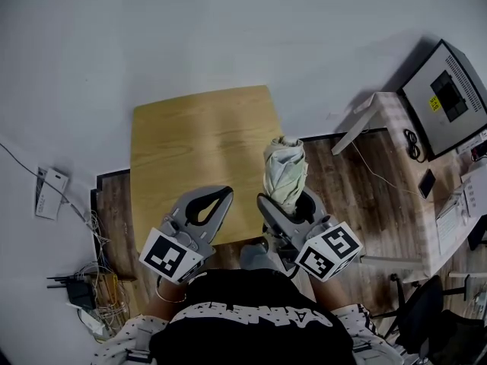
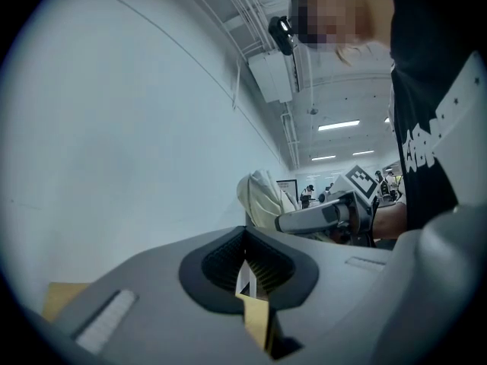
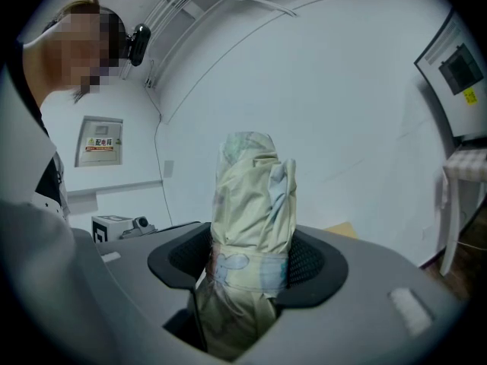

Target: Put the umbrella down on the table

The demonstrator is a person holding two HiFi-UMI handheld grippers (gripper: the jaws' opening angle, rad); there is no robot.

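A folded pale cream-green umbrella (image 1: pixel 285 169) stands upright in my right gripper (image 1: pixel 287 201), whose jaws are shut round its lower part. In the right gripper view the umbrella (image 3: pixel 251 196) fills the gap between the dark pads of that gripper (image 3: pixel 251 258), its strap wrapped round it. The small wooden table (image 1: pixel 198 135) lies ahead and to the left of the umbrella, its top bare. My left gripper (image 1: pixel 225 194) hangs over the table's near edge with its jaw tips together and nothing in it (image 2: pixel 245 234). From the left gripper view the umbrella (image 2: pixel 262 200) shows at the right.
A white wall stands behind the table. A white desk (image 1: pixel 396 116) with a boxy device (image 1: pixel 445 97), cables and a phone is at the right. A router (image 1: pixel 76 287) and tangled cables lie on the floor at the left. A dark chair (image 1: pixel 426 310) is at lower right.
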